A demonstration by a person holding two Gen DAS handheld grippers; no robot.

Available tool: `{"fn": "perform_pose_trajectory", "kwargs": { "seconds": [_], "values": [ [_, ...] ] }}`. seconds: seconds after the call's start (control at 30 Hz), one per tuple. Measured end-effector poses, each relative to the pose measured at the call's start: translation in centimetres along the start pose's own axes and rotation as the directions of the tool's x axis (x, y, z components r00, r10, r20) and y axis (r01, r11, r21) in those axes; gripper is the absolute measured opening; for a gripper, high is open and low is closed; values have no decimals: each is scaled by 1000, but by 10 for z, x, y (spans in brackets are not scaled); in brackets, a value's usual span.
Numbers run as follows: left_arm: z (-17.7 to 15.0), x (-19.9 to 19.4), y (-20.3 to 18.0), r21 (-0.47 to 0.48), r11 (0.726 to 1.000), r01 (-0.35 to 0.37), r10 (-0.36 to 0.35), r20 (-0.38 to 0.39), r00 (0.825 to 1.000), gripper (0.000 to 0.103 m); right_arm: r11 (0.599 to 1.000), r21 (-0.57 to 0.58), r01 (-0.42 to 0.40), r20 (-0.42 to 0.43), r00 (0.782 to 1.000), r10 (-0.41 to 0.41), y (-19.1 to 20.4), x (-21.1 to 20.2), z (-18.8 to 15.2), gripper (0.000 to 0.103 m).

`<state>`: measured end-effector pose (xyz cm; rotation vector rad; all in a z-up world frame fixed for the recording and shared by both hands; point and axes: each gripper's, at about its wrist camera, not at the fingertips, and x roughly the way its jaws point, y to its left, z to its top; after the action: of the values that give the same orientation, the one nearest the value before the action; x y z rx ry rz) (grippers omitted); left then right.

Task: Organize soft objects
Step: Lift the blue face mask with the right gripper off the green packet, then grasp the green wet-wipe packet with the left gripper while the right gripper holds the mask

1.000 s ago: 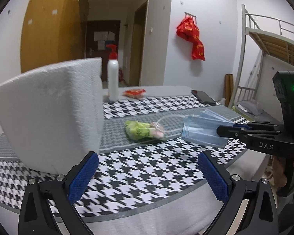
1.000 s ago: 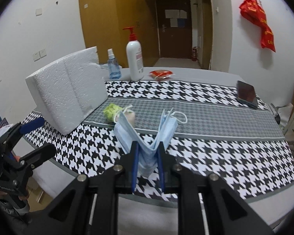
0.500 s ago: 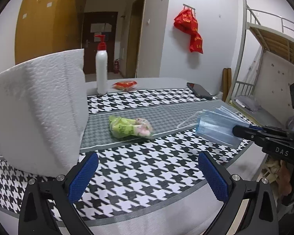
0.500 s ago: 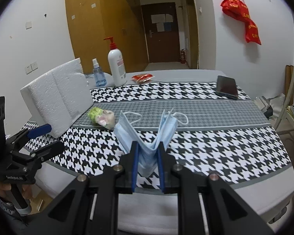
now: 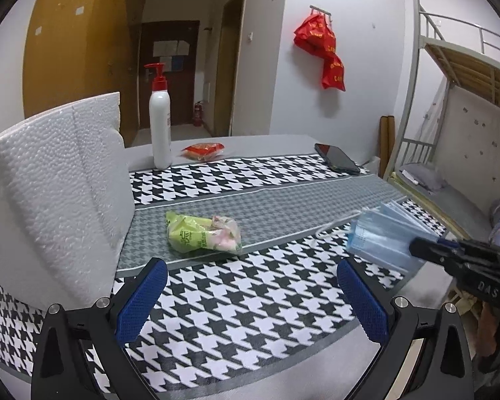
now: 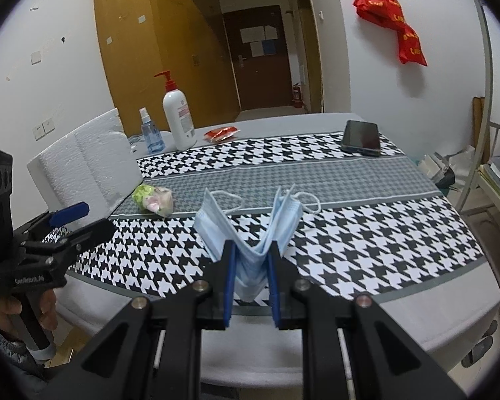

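My right gripper (image 6: 250, 253) is shut on a folded stack of blue face masks (image 6: 250, 233) and holds it above the table's front edge; the masks also show in the left wrist view (image 5: 383, 240). My left gripper (image 5: 250, 286) is open and empty, over the front left of the table. A green and pink plastic packet (image 5: 203, 235) lies on the grey stripe ahead of it, also visible in the right wrist view (image 6: 153, 198). A white foam block (image 5: 50, 200) leans at the table's left.
The table has a houndstooth cloth (image 5: 250, 313). At the back stand a white pump bottle (image 5: 160, 126), a small spray bottle (image 6: 150, 135) and a red packet (image 5: 203, 150). A phone (image 6: 361, 138) lies back right. A bunk bed (image 5: 450, 116) stands right.
Both grippers have drawn back from the table. The foam block and the packet look farther away. The right gripper still holds the masks.
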<state>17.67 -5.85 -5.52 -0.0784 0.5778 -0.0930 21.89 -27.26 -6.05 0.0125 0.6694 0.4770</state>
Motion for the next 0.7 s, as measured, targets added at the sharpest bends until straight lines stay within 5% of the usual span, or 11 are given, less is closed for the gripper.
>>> {"fn": "perform_pose_trajectory", "kwargs": {
  "seconds": [0.7],
  "values": [
    [25,53,-3,34,993,-117,118,-39,992,102,998,54,32,-6,999,-32,-35,7,-7,21]
  ]
}}
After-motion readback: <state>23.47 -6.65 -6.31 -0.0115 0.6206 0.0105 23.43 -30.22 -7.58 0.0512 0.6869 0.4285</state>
